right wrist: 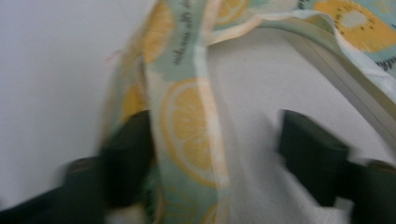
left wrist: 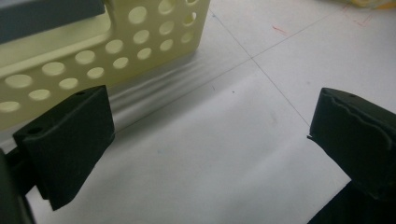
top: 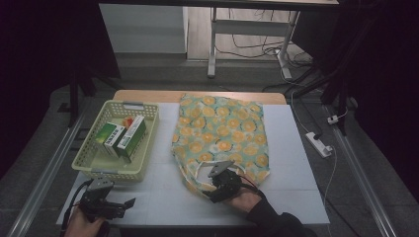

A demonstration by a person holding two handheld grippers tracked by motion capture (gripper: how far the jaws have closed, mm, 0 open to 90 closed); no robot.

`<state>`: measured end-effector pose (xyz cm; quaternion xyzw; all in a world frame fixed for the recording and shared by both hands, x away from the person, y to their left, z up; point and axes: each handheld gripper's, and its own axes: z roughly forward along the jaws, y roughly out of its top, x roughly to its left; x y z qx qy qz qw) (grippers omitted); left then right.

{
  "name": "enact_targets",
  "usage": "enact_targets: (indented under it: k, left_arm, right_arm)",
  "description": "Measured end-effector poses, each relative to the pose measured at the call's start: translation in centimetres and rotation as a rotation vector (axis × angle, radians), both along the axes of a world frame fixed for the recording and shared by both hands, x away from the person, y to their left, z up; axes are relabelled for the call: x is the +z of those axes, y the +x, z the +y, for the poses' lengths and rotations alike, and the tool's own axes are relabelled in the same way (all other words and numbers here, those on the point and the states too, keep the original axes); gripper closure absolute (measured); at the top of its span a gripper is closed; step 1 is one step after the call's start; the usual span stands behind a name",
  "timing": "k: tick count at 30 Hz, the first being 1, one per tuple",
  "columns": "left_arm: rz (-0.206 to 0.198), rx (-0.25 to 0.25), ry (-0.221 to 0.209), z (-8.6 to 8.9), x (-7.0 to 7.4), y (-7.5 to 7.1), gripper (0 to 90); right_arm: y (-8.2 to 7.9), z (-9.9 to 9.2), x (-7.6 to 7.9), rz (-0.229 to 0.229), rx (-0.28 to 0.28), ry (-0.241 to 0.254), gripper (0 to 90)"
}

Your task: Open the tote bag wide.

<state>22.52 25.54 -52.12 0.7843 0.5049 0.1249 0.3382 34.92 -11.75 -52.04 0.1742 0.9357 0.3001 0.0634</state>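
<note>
The white worktop (top: 163, 197) carries everything. My lemon-print cloth bag (top: 222, 133) lies flat on its middle, handles toward me. To its left stands the pale yellow perforated basket (top: 143, 165) with green-and-white boxes (top: 121, 138) inside. My right tool (top: 217, 190) sits at the bag's near handle (right wrist: 187, 135): the strap runs between its half-closed jaws, against one jaw, the other still apart from it. My left tool (top: 123, 204) rests near the basket's front corner, jaws spread wide over bare worktop.
</note>
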Motion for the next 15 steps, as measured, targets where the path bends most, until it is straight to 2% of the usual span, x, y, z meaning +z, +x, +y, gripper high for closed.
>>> enact_targets:
  k: [2,4,6,9,14,15]
  left_arm:
    - [0.001,0.001,0.001,0.0,0.0,0.0,0.5]
    - [0.001,0.002,0.001,0.0,0.0,0.0,0.5]
    - [0.001,0.002,0.0,0.0,0.0,0.0,0.5]
    - [0.002,0.002,0.001,0.0,0.0,0.0,0.6]
    - [0.002,0.002,0.0,0.0,0.0,0.0,0.6]
    - [0.003,0.003,0.0,0.0,0.0,0.0,0.7]
  right_arm:
    - [-0.1,-0.1,0.1,0.009,0.009,0.0,51.0]
    - [0.0,-0.2,0.3,0.025,0.029,-0.002,66.1]
    - [0.0,-0.2,0.3,0.03,0.033,-0.001,69.6]
    - [0.2,-0.5,0.4,0.052,0.044,0.005,84.4]
    - [0.2,-0.7,1.2,0.044,0.037,0.045,87.1]
    - [0.4,-1.0,1.8,0.04,0.028,0.077,87.3]
